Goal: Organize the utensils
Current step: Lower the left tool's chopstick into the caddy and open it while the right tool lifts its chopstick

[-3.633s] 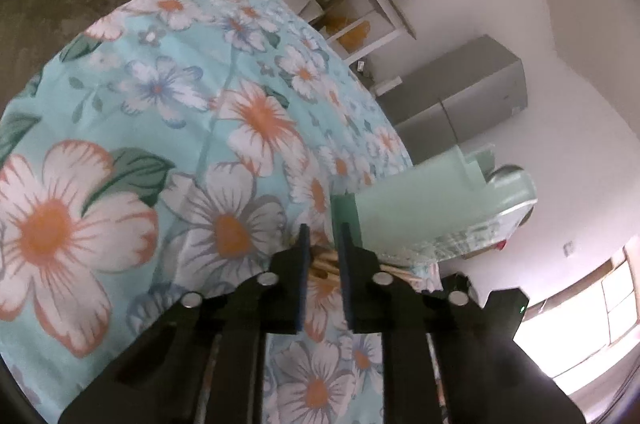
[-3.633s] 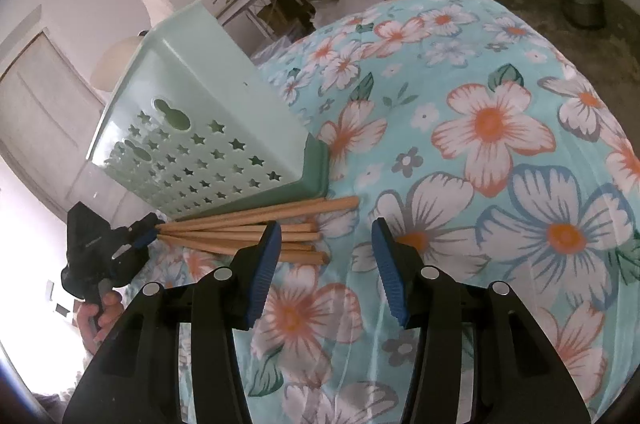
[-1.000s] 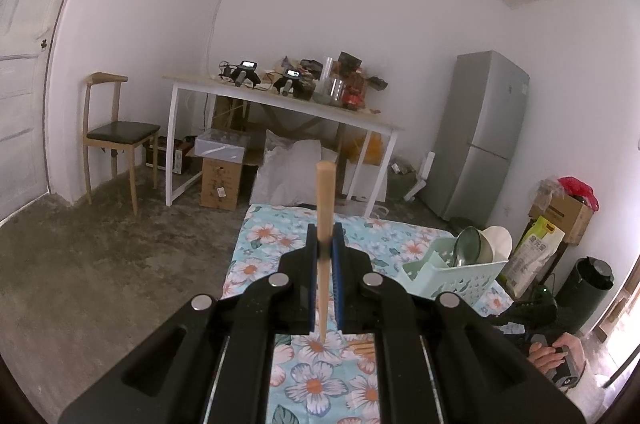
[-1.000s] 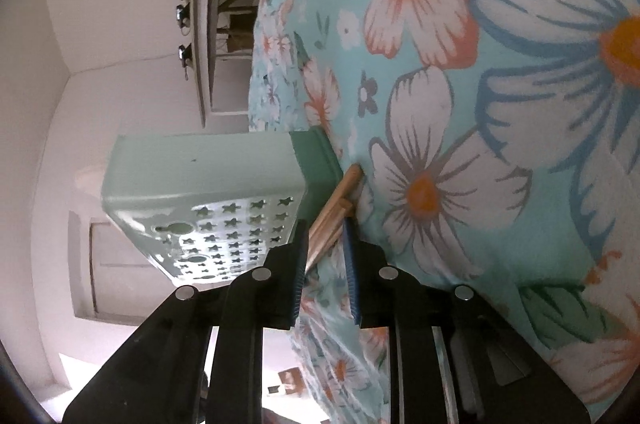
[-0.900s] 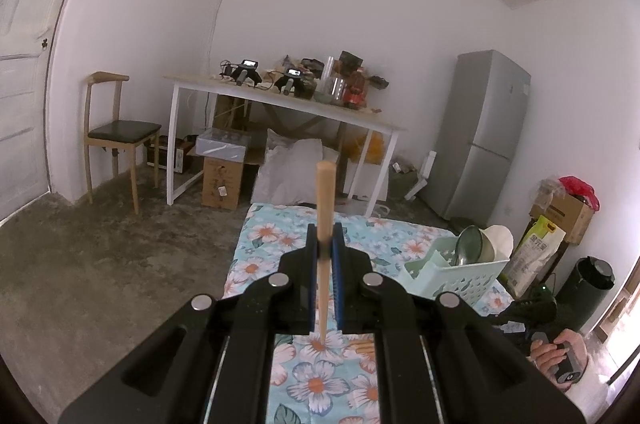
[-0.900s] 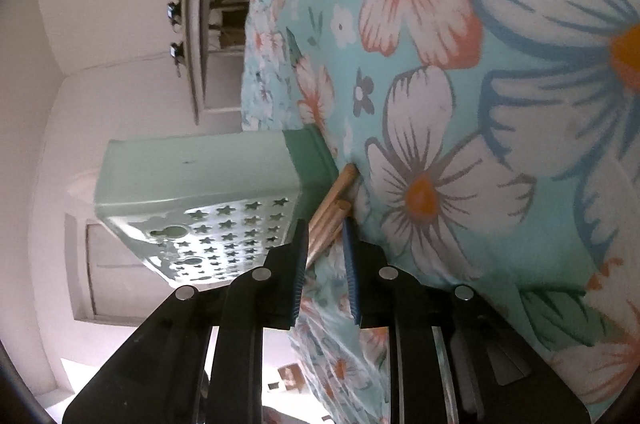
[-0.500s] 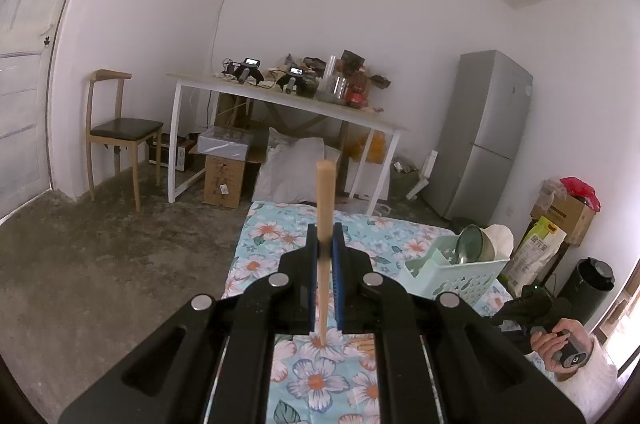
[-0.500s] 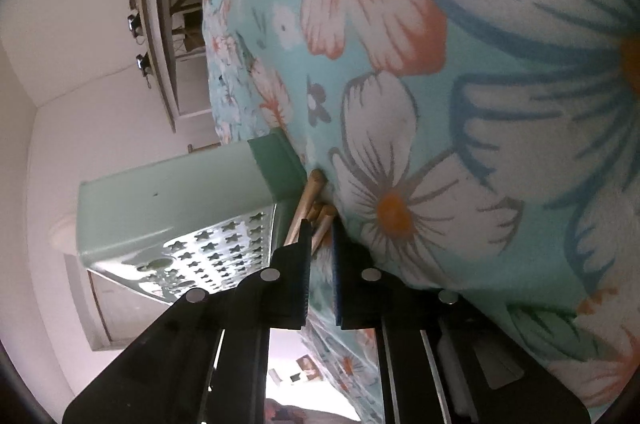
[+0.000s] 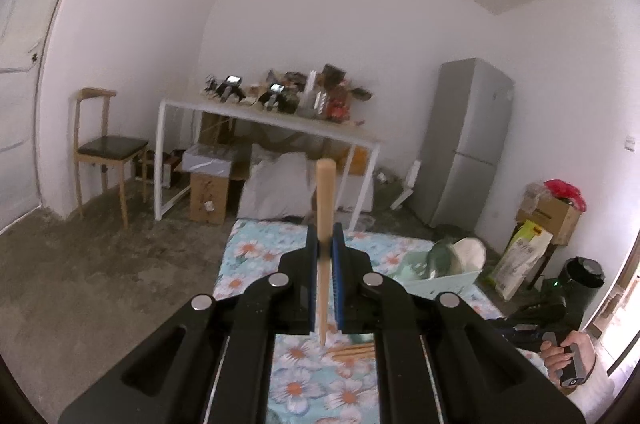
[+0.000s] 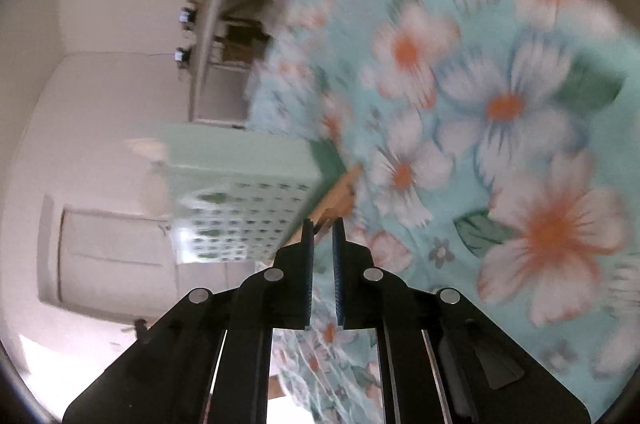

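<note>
- Wooden and pale, one round chopstick (image 9: 323, 220) stands upright in the left gripper (image 9: 325, 244), clamped between its blue pads with the thick end up and the thin tip pointing down.
- Below that tip, on the turquoise floral tablecloth (image 9: 244, 256), lie the other light wooden chopsticks (image 9: 354, 350) in a loose bundle.
- To the right of the bundle sits the mint-green plastic basket with star-shaped holes (image 9: 444, 278), with a green ladle-like utensil and a white one leaning inside it.
- Further right of the basket, a person's hand (image 9: 568, 356) grips the handle of the other black tool.
- Seen from the right wrist, the right gripper (image 10: 323, 228) has just been closing; its jaws stand almost together right at the bundle's ends (image 10: 340, 192) beside the basket's wall (image 10: 248, 208).
- That view is smeared, so the pads seem to pinch a chopstick, though this is not certain.
</note>
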`<state>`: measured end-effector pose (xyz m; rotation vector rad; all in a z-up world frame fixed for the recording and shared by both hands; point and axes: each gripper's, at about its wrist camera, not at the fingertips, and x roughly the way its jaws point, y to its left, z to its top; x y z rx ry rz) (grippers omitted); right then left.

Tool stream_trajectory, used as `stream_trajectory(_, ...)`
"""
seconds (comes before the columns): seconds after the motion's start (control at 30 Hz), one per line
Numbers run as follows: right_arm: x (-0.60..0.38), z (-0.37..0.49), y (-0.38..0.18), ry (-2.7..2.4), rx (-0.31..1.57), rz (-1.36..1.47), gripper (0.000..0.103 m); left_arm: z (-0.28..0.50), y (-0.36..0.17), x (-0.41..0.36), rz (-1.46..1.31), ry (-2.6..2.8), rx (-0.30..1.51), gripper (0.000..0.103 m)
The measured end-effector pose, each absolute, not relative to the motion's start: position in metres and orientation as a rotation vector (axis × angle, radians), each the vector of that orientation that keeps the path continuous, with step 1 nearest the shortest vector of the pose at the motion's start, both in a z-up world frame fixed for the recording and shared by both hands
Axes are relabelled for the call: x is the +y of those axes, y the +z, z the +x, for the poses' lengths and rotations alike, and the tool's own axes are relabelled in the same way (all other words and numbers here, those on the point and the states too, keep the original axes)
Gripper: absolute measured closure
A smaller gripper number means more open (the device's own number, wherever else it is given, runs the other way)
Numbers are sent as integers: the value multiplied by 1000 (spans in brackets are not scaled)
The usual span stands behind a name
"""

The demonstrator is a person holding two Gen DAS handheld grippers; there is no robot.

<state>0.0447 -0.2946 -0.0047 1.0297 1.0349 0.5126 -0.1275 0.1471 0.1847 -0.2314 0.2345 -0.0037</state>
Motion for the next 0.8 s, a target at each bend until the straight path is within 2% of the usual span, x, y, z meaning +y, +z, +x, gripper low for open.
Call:
stream_trajectory(0.2, -319, 15, 62, 511, 788, 911, 99, -121, 217, 136, -264, -84, 146, 97)
stream_trajectory(0.47, -333, -10, 94, 564, 693, 916, 99, -92, 243, 108, -243, -149, 88, 97)
stream_trajectory(0.63, -339, -25, 120, 589, 621, 912, 99, -53, 236, 88, -193, -152, 143, 97)
stream_trajectory(0.8, -345, -27, 136, 610, 555, 929, 99, -8, 206, 65, -130, -129, 269, 97)
